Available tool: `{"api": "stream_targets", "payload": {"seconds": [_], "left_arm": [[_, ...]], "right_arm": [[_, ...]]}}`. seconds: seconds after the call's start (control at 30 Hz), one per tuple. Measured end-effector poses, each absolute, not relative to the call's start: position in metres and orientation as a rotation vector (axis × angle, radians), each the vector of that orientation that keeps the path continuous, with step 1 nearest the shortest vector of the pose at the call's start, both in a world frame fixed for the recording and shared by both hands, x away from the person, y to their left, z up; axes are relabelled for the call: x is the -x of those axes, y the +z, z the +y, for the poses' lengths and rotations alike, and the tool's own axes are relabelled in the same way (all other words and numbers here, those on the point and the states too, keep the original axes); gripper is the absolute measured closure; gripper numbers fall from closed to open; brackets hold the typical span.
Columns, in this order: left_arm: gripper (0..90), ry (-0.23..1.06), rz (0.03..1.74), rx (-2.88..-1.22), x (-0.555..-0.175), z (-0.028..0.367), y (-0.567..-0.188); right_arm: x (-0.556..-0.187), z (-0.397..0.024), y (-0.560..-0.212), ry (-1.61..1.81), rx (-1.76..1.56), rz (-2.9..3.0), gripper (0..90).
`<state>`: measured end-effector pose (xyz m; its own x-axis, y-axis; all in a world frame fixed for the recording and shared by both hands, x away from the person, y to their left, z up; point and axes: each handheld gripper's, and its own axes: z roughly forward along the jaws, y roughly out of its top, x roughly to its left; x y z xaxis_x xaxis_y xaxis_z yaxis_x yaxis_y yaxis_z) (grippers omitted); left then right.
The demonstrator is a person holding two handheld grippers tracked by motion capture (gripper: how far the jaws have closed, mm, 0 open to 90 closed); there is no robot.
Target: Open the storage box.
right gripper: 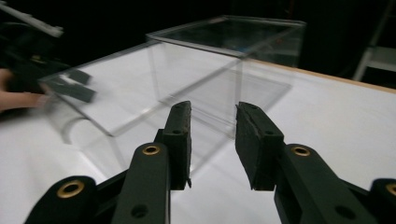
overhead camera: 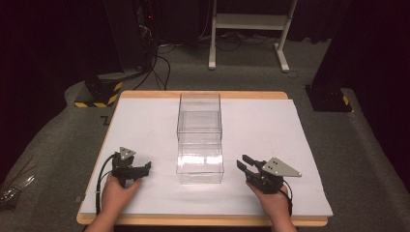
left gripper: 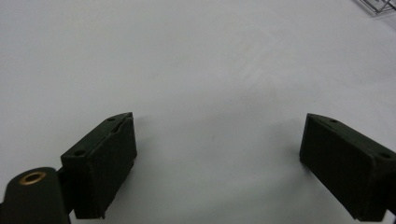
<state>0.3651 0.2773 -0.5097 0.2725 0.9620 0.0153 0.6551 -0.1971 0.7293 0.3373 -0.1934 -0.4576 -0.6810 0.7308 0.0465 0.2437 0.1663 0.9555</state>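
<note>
Two clear plastic boxes stand in a row at the middle of the white-covered table (overhead camera: pixel 145 121). The taller box (overhead camera: pixel 199 112) is at the back and the lower box (overhead camera: pixel 199 165) is in front of it. My left gripper (overhead camera: pixel 146 166) rests left of the lower box, pointing toward it. Its jaws are wide open over bare white surface (left gripper: pixel 217 121), and a corner of a clear box (left gripper: pixel 380 5) shows at the top right. My right gripper (overhead camera: pixel 241 162) sits right of the lower box, open with nothing between its jaws (right gripper: pixel 213 109). The lower box (right gripper: pixel 140 93) lies just ahead of it.
The table's wooden edge (overhead camera: pixel 203 221) runs along the front. Grey carpet surrounds the table. A white stand frame (overhead camera: pixel 249 29) is behind it, a yellow-and-black striped base (overhead camera: pixel 99 94) with cables sits at the back left, and a black base (overhead camera: pixel 329 99) at the back right.
</note>
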Motion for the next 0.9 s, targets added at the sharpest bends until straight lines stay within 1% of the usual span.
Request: {"api": "stream_targets", "payload": {"seconds": [0.2,0.47,0.63,0.9], "left_arm": [[11.3,0.647,1.454,-1.935,-0.365,0.277,-0.510],[11.3,0.647,1.453,-1.935,-0.365,0.277,-0.510],[11.3,0.647,1.453,-1.935,-0.365,0.277,-0.510],[11.3,0.647,1.453,-1.935,-0.365,0.277,-0.510]], "right_arm": [[-0.347,-0.212,-0.467,1.441,-1.027,1.973,63.5],[-0.361,-0.239,-0.488,1.159,-1.161,1.956,61.8],[-0.365,-0.242,-0.496,1.070,-1.198,1.979,61.5],[-0.367,-0.241,-0.498,1.042,-1.205,1.988,60.2]]}}
